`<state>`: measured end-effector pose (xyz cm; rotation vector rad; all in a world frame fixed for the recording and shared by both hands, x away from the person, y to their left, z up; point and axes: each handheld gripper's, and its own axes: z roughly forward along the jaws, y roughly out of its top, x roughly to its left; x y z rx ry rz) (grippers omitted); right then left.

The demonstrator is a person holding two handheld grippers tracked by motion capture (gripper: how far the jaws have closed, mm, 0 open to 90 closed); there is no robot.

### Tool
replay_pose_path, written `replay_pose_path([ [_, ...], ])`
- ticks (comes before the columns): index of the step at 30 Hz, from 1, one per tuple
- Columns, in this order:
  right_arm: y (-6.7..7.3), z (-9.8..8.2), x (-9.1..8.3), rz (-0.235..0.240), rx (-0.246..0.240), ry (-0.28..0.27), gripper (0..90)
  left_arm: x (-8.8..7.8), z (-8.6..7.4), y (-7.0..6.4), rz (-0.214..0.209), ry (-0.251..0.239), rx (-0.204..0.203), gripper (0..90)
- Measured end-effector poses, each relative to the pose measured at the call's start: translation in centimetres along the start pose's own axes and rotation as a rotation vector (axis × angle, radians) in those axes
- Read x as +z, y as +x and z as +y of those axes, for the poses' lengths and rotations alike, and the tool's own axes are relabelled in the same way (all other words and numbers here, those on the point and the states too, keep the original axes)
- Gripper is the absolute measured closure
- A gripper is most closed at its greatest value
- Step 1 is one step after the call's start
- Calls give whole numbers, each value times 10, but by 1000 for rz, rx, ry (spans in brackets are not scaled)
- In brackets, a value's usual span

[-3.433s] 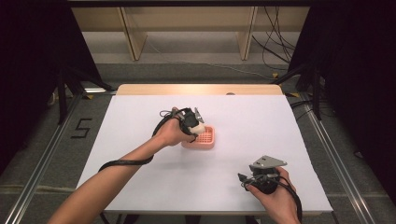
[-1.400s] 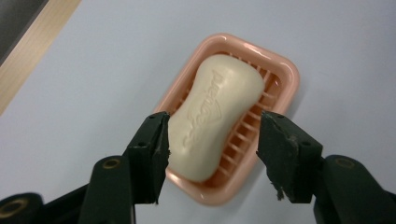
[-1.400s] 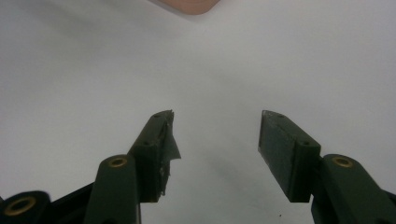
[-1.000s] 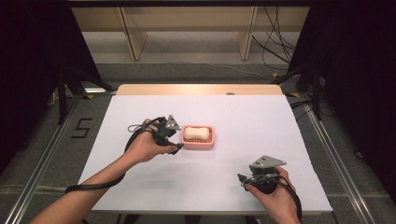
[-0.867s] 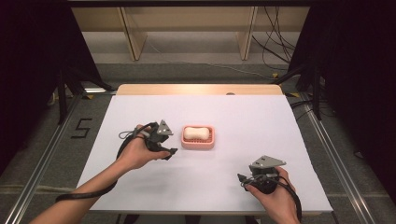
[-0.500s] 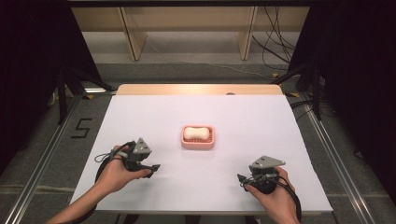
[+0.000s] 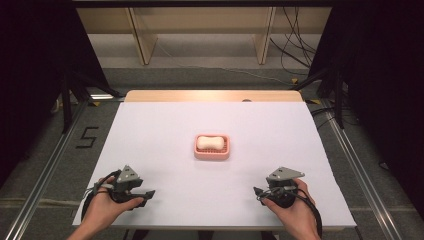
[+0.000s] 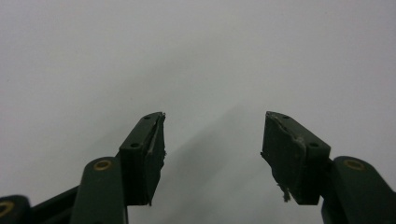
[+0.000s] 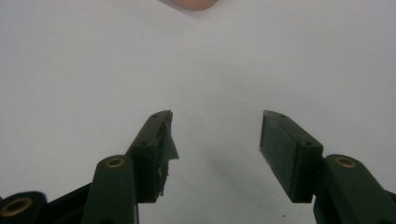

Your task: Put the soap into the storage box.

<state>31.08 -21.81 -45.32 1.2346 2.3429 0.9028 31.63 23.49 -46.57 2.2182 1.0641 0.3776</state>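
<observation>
A pink soap dish (image 7: 212, 153) sits in the middle of the white table, with a cream bar of soap (image 7: 210, 142) lying in it. My left gripper (image 7: 148, 194) rests at the front left of the table, well away from the dish, pointing right. Its jaws stand open (image 8: 212, 135) over bare white table with nothing between them. At the front right a hand holds my right gripper (image 7: 257, 192), which points left. It is open too (image 9: 215, 133), with nothing between its jaws, and the dish's pink edge (image 9: 191, 3) shows at the top of the right gripper view.
The white table (image 7: 150, 130) ends in a wooden strip (image 7: 215, 95) at the far side. Wooden shelf legs (image 7: 141, 35) and loose cables (image 7: 292, 47) lie on the floor beyond it. Metal rails (image 7: 50, 165) run along both sides of the table.
My left gripper has drawn back from the soap dish to the front left of the table and sunk lower. The soap stays in the dish. The right gripper has kept still.
</observation>
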Motion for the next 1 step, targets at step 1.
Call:
replay_pose_path([
  [1,0,0,1,-1,-10,-2,441,-3,-1,0,1,-2,4,386],
])
